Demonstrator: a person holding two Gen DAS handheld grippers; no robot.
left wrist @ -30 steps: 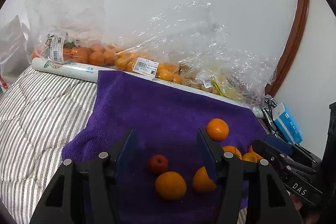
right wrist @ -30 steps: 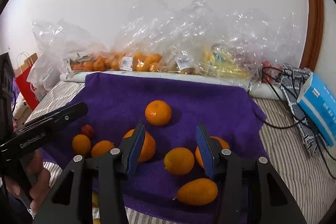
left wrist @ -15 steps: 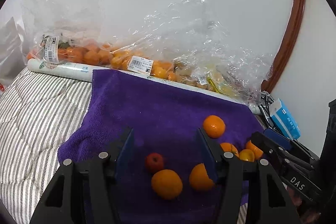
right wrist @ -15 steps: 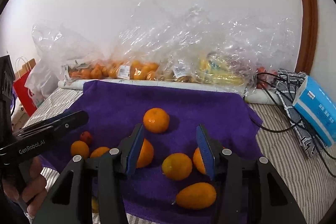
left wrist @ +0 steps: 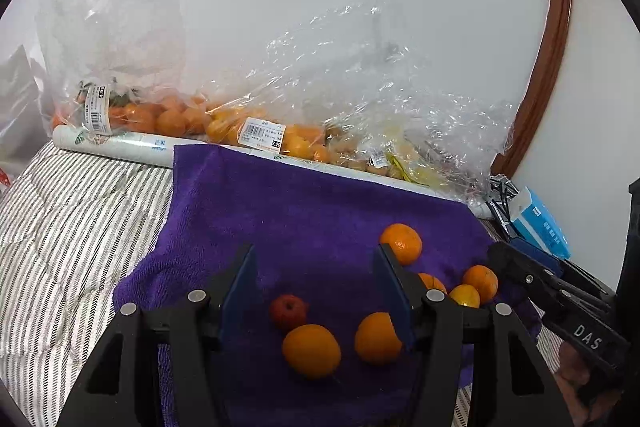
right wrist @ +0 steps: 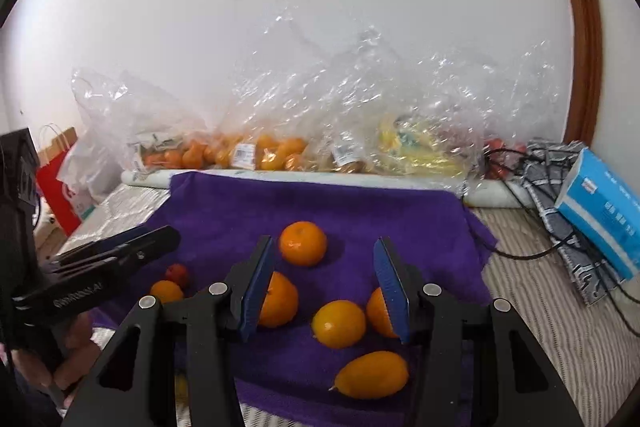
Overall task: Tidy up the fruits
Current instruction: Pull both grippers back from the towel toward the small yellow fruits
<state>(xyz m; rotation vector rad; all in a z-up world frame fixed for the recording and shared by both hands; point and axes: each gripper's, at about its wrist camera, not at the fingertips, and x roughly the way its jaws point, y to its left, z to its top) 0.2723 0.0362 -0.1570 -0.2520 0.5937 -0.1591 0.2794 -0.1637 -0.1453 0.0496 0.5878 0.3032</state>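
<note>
A purple towel (left wrist: 300,211) (right wrist: 360,203) lies on striped bedding with loose fruit on it. In the left wrist view a small red apple (left wrist: 289,311) and an orange (left wrist: 311,350) lie below my left gripper (left wrist: 314,259), which stands open and holds nothing. A second orange (left wrist: 378,337) is partly hidden by its right finger. In the right wrist view my right gripper (right wrist: 324,251) is open above a yellow-orange fruit (right wrist: 339,323). One orange (right wrist: 303,242) lies just beyond it, two more sit partly behind its fingers, and an oblong fruit (right wrist: 372,374) is nearest.
Clear plastic bags of fruit (left wrist: 248,131) (right wrist: 280,151) and a white roll (left wrist: 116,147) line the wall behind the towel. A blue tissue box (right wrist: 604,215) and black cables (right wrist: 532,247) are at the right, a red paper bag (right wrist: 56,183) at the left.
The right wrist view has tipped up slightly, so a wall switch now shows. No fruit has moved, and both grippers keep the same opening.
</note>
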